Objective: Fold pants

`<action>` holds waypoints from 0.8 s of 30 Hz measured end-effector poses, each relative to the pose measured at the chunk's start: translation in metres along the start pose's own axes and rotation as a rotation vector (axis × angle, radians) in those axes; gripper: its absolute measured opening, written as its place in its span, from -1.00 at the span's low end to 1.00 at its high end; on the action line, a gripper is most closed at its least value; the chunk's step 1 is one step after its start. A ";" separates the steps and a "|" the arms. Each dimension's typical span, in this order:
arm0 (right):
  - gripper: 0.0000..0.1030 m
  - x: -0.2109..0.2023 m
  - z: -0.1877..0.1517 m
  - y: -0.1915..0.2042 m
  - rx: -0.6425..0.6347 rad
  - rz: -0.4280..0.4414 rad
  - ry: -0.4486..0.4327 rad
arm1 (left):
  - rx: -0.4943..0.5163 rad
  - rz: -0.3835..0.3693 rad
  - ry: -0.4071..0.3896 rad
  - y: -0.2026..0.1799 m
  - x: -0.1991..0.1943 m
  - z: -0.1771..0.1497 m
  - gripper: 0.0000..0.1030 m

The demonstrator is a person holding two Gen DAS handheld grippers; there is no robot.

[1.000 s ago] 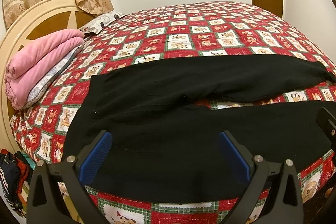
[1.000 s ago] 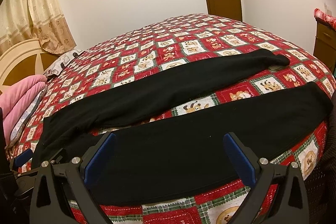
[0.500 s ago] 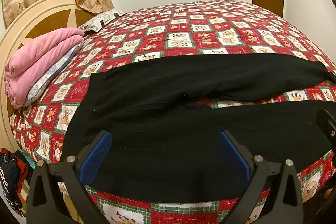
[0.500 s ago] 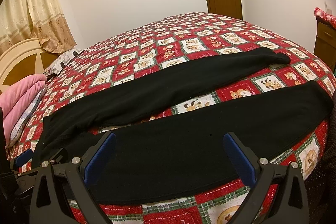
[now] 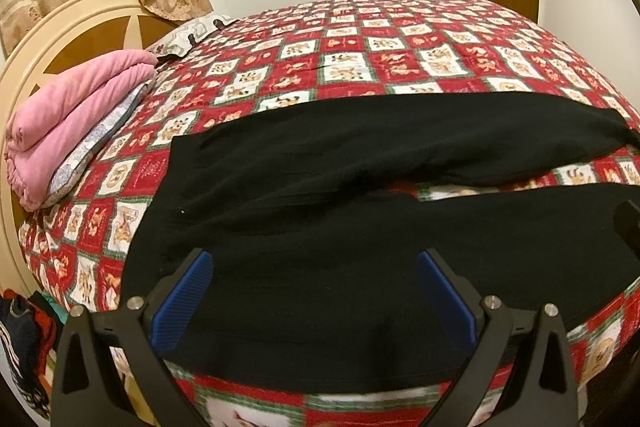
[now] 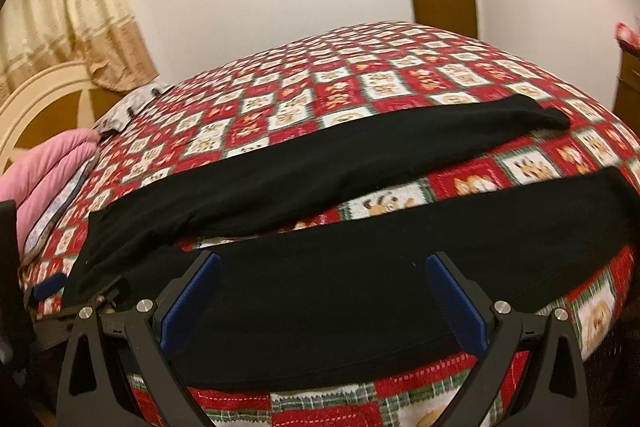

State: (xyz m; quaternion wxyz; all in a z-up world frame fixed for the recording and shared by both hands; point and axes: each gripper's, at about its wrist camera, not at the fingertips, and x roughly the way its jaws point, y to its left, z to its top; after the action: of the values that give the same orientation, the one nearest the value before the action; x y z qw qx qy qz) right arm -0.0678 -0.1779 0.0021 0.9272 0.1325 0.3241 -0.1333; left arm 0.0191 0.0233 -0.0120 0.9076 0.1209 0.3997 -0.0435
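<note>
Two legs of the black pants (image 5: 320, 235) lie spread apart on the bed (image 5: 360, 63), running long-ways from the waist at the left toward the cuffs at the right, with a wedge of the red patchwork quilt (image 6: 384, 203) showing between them. The near leg follows the bed's front edge and passes straight under both tools, so its long axis runs crosswise to the way each tool points. The left gripper (image 5: 316, 291) hovers over the waist and seat end, its blue-padded jaws released wide with nothing between them; the right gripper (image 6: 324, 291) hangs over the middle of the near leg, jaws likewise spread and empty. No fold has been made yet, by the look of it. The likely first move is to bring one leg onto the other, and for that the far leg (image 6: 360, 151) lies well beyond both tools, while the near leg is just below them; the left one is nearer the waist, the right one nearer the cuffs. Whether either tool's tips touch the cloth is hard to tell, since the right view is smeared. A folded pink blanket (image 5: 68, 119) rests by the headboard (image 5: 48, 39), well clear of the pants.
</note>
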 end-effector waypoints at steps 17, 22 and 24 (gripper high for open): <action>0.85 0.149 0.110 0.122 -0.431 0.338 0.199 | -0.199 -0.009 0.176 0.113 0.097 0.064 1.00; 0.60 0.210 0.116 0.159 -0.528 0.355 0.287 | -0.228 -0.023 0.183 0.113 0.113 0.064 1.00; 0.60 0.227 0.115 0.168 -0.544 0.364 0.306 | -0.226 -0.016 0.183 0.111 0.119 0.063 1.00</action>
State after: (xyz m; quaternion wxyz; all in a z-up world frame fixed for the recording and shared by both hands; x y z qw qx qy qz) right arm 0.2241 -0.0967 -0.0288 0.8778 -0.0453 0.4538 0.1465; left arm 0.1639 0.1164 -0.0382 0.8748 0.0180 0.4841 0.0061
